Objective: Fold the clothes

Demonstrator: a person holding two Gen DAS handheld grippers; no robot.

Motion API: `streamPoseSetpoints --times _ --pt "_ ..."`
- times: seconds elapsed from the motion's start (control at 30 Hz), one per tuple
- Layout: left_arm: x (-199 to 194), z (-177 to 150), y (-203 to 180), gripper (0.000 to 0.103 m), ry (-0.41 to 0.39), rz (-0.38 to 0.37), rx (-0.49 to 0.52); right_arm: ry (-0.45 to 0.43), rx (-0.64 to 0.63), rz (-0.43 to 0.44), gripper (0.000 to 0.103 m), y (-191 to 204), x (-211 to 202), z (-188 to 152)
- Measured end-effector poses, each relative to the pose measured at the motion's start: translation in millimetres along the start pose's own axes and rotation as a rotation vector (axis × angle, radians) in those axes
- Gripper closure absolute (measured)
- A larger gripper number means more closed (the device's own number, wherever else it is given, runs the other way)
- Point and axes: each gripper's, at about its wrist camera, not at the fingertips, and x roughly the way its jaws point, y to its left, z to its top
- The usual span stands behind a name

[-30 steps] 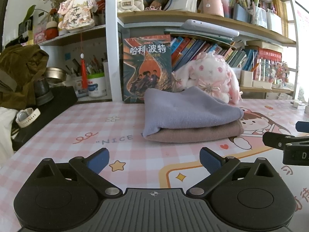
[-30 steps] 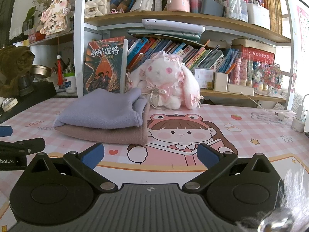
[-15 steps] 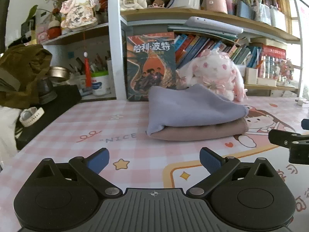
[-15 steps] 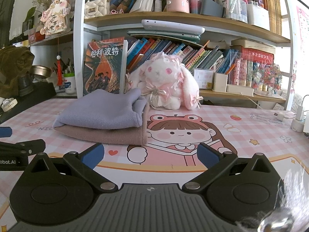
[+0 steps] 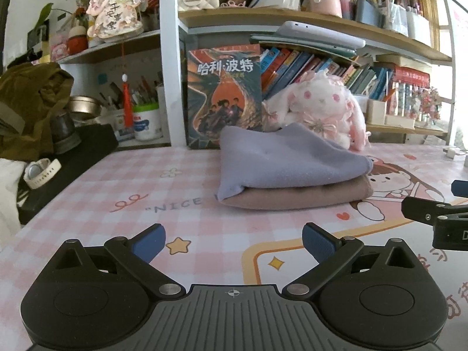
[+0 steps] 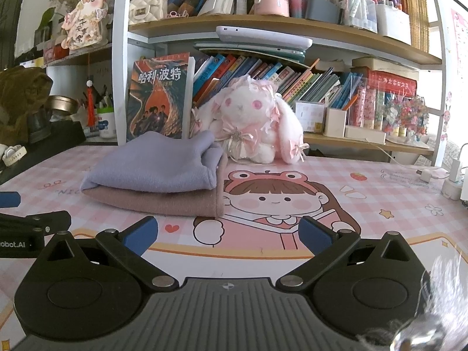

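The fingers of the left gripper [image 5: 234, 241] stand wide apart, their blue pads [image 5: 149, 241] holding nothing, low over the pink checked surface [image 5: 117, 181]. The right gripper [image 6: 228, 235] is spread just as wide and is empty too, with its blue fingertips [image 6: 314, 234] framing the cartoon girl printed on the surface [image 6: 380, 199].

Ahead of both grippers lies the folded clothing: a lavender garment [image 5: 280, 161] folded and resting on top of a folded dusty-pink garment [image 5: 292, 197], the two stacked in one neat pile flat on the surface. From the right wrist view the lavender piece [image 6: 152, 166] sits left of centre, with the pink one [image 6: 163, 203] under it; neither gripper touches the pile.

Just behind the stack a white and pink plush rabbit [image 6: 251, 122] sits against the bookshelf [image 6: 263, 23], beside an upright book with a dark cover [image 5: 223, 96]. A white watch [image 5: 41, 169] lies on a black object at the left edge.
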Motion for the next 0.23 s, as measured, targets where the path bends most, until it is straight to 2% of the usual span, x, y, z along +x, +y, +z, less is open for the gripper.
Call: streamPoseSetpoints --times 0.23 --pt "1.2 0.1 2.8 0.002 0.007 0.005 -0.018 0.006 0.0 -0.001 0.0 0.6 1.2 0.1"
